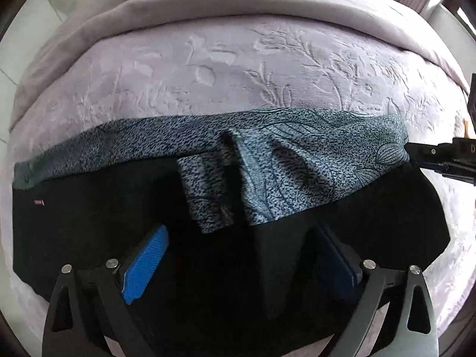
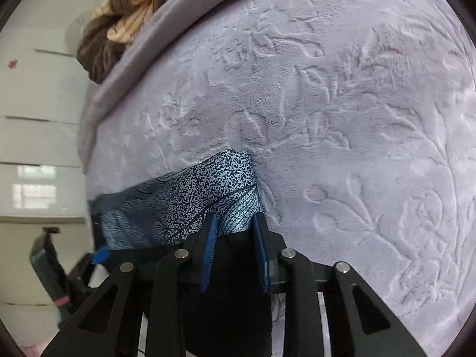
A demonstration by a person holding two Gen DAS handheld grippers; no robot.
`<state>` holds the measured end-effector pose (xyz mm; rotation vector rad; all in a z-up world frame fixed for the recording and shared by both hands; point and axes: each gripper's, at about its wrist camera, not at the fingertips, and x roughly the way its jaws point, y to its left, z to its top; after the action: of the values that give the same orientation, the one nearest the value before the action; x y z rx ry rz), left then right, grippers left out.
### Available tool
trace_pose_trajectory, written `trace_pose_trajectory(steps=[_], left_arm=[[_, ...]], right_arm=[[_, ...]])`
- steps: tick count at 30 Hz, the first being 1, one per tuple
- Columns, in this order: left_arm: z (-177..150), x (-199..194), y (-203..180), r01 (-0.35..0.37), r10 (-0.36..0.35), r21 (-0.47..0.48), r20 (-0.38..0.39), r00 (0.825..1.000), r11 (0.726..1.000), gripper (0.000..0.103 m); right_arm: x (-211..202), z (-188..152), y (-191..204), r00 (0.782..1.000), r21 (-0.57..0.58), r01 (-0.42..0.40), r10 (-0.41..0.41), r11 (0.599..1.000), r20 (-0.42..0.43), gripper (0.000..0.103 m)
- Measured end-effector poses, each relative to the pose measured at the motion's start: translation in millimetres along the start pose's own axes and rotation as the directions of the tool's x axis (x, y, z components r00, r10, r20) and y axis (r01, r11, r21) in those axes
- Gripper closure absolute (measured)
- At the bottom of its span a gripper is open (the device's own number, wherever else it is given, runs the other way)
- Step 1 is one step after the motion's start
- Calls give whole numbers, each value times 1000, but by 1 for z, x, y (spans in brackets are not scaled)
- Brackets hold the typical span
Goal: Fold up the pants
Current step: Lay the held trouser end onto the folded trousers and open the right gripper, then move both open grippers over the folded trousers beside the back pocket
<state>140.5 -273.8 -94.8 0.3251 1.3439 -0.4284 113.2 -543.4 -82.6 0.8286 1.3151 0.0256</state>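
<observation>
Partly hidden pants [image 1: 297, 172], left gripper [image 1: 238, 255] spread, right gripper [image 2: 235, 232] pinching hem.

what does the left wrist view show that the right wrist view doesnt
Only the left wrist view: the pants across their full width, black side and patterned side, a small pink tag, and the left gripper with jaws wide open above the fabric.

Only the right wrist view: the right gripper closed on the pants' patterned corner, and white drawers beside the bed.

Both: the lilac embossed blanket, the brown and beige clothes pile, the patterned fabric.
</observation>
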Motion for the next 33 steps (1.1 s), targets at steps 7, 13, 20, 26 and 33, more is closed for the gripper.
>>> trace_pose_trajectory(steps=[7, 13, 20, 26, 33], left_arm=[[-5, -36, -2, -92, 92, 5, -18, 996, 996, 4], [-27, -71, -2, -133, 131, -30, -66, 989, 991, 4], [-46, -97, -7, -168, 161, -95, -84, 983, 981, 4], [-64, -114, 3, -187, 172, -191, -90, 981, 964, 4], [-96, -125, 42, -181, 157, -263, -111, 981, 948, 4]], right_arm=[[-22, -19, 36, 991, -89, 131, -129, 987, 22, 50], [-40, -59, 50, 988, -114, 155, -156, 981, -3, 31], [-53, -101, 62, 981, -153, 174, -184, 973, -57, 26], [-46, -121, 78, 973, -201, 176, -201, 964, -113, 26], [-29, -134, 108, 962, -281, 196, -240, 939, -131, 26]])
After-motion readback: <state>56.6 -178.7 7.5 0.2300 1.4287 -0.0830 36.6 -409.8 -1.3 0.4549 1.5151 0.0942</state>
